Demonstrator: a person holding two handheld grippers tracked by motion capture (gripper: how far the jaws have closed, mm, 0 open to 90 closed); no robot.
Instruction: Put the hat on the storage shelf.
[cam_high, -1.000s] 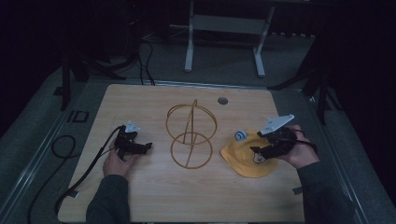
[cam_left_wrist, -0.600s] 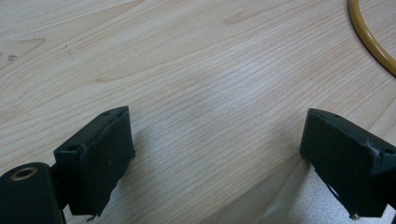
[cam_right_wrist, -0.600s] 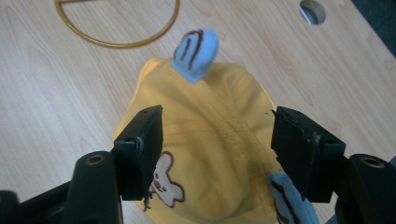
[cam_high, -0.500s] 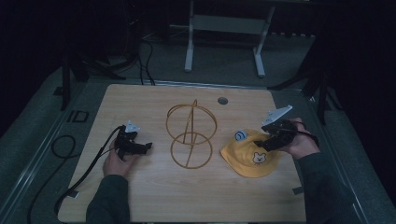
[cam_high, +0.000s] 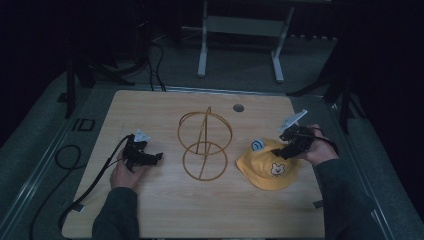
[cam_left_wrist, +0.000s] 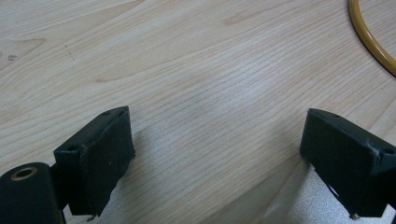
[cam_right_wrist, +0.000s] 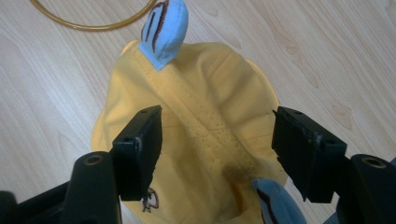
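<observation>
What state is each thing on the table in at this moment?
yellow hat: lying flat on the table, crown up, not gripped.
blue ears: one sticks up, one lies near the jaws.
wire stand: upright, bare, nothing on it.
right gripper: open, jaws either side of the hat's crown.
left gripper: open, over bare wood, holding nothing.
table: wooden top, grommet hole near the far edge.

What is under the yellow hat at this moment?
The yellow hat lies flat on the wooden table; bare wood shows all around its brim. Whatever is beneath its crown is covered. The right claw hovers open above it.
</observation>
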